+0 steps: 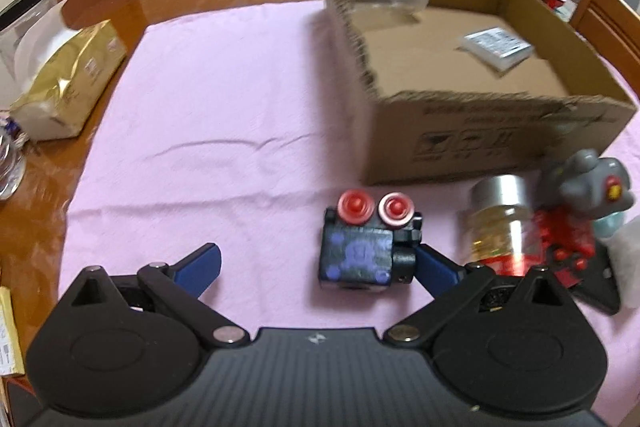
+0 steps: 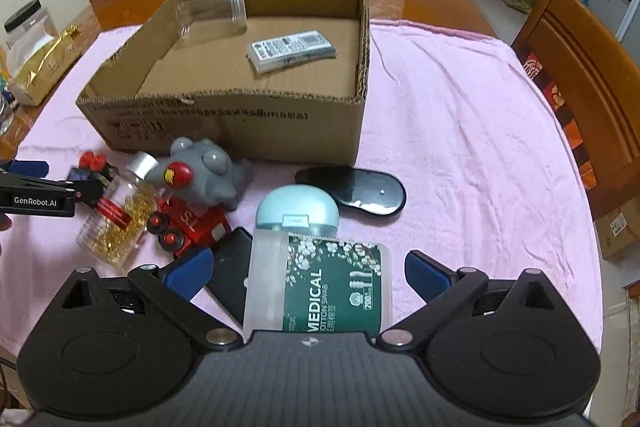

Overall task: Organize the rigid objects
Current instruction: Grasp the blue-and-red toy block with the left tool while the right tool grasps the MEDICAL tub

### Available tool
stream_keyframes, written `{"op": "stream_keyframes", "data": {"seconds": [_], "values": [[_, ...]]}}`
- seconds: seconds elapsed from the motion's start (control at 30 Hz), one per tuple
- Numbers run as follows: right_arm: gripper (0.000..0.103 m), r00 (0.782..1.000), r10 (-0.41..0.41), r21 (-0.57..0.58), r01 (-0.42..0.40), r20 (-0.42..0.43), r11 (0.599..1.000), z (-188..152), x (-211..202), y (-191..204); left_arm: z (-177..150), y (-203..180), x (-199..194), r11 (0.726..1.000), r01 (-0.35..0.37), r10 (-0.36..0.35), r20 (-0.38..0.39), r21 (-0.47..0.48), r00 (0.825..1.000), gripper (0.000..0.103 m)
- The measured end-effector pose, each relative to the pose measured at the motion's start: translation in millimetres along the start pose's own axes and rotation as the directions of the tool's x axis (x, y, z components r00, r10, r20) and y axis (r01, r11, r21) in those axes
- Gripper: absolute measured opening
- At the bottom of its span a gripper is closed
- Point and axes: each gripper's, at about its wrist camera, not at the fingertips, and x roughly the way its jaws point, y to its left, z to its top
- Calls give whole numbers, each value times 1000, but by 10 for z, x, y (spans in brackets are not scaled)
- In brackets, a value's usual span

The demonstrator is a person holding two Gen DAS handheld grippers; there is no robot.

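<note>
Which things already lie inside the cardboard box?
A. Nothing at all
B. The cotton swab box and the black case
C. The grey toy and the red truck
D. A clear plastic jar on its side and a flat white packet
D: the clear plastic jar on its side and the flat white packet are inside the cardboard box.

Pink cloth [image 2: 460, 131]; brown box [image 2: 240, 131]; black toy [image 1: 360, 251], purple skull print, red wheels; green-labelled swab box [image 2: 320, 287].

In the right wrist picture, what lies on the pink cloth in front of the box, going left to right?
Jar of gold beads → red toy truck → pale blue case → glossy black oval.
</note>
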Motion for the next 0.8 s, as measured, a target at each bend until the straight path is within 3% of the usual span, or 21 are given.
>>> {"op": "stream_keyframes", "data": {"seconds": [0.43, 0.63, 0.8], "values": [[103, 990, -127, -20, 126, -66, 992, -94, 206, -313, -57, -11, 83, 999, -30, 30, -29, -19, 999, 102], [103, 987, -111, -41, 107, -114, 993, -198, 387, -413, -58, -21, 95, 1000, -17, 16, -28, -26, 999, 102], [103, 991, -43, -7, 43, -127, 999, -219, 438, -503, -74, 31, 100, 999, 7, -8, -19, -41, 1000, 102]]}}
